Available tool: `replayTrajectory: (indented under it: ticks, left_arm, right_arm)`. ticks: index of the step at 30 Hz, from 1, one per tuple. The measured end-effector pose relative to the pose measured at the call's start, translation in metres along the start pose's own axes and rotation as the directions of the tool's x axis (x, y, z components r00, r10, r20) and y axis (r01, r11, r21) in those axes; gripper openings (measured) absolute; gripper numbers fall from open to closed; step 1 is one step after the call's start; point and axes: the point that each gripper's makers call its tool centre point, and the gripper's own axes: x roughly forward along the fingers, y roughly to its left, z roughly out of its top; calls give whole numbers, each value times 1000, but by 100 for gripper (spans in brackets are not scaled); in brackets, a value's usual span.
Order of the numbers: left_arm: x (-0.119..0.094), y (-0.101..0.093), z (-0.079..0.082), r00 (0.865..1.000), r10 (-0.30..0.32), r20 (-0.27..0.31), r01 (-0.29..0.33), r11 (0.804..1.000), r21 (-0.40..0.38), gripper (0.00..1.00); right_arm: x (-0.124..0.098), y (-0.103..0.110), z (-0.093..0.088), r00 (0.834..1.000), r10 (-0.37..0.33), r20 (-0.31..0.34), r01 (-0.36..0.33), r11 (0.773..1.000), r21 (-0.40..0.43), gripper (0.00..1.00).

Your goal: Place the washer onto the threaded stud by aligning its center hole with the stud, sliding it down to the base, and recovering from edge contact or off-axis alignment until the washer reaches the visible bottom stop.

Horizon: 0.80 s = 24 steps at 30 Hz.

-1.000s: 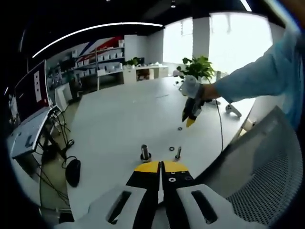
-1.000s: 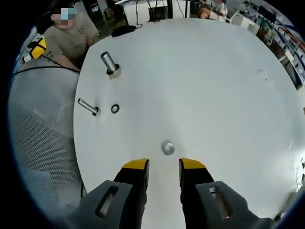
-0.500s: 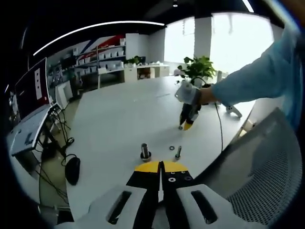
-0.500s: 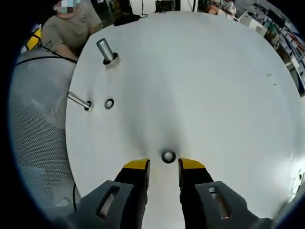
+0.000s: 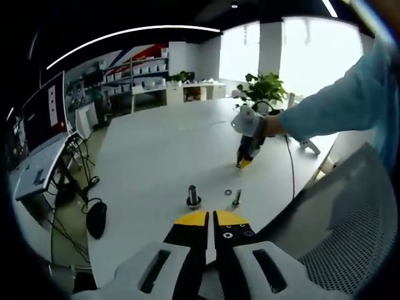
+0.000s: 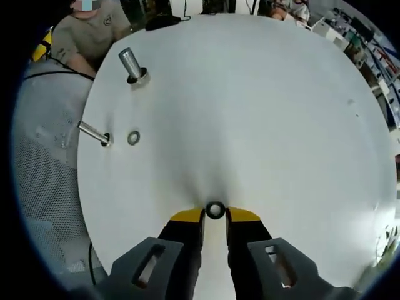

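Steel washer point(image 6: 215, 210) lies flat on the desk point(image 6: 262, 112) just ahead of the right hand-held gripper point(image 6: 214, 217) — jaws spread, straddling it, not yet pinching.

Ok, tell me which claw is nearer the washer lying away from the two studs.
Right. The right claw has that washer at its tips; the left claw sits back by the studs.

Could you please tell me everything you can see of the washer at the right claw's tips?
The washer is a small flat ring, metallic grey with a dark centre hole, lying flat on the white table. It sits right at the yellow tips of the right claw, between the two jaws, which stand slightly apart; whether they touch it cannot be told. It is far from both studs, so it is not yet on either one.
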Motion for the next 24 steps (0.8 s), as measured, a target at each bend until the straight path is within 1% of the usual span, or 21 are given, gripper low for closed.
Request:
replayTrajectory:
  ticks: [5,9,14,17,20,24]
  left_arm:
    - [0,0,0,1000,-2,1,2,1000,0,0]
    - [0,-1,0,1000,-3,1,3,1000,1,0]
    - [0,-1,0,1000,-4,2,4,1000,6,0]
    - [0,1,-2,1000,5,-12,-5,1000,4,0]
    - [0,-1,0,1000,-3,-1,3,1000,10,0]
    - [0,-2,0,1000,-7,-1,7,1000,15,0]
  right_arm:
    - [-1,1,0,1000,-2,14,2,1000,4,15]
    - [-2,-1,-3,1000,-19,3,19,1000,-8,15]
    - [-10,-3,-6,999,-30,23,30,999,24,15]
    - [-18,-1,-3,998,-35,48,33,999,29,15]
    - [-28,5,4,996,-41,80,38,999,34,15]
    - [-37,7,11,993,-63,99,61,998,21,15]
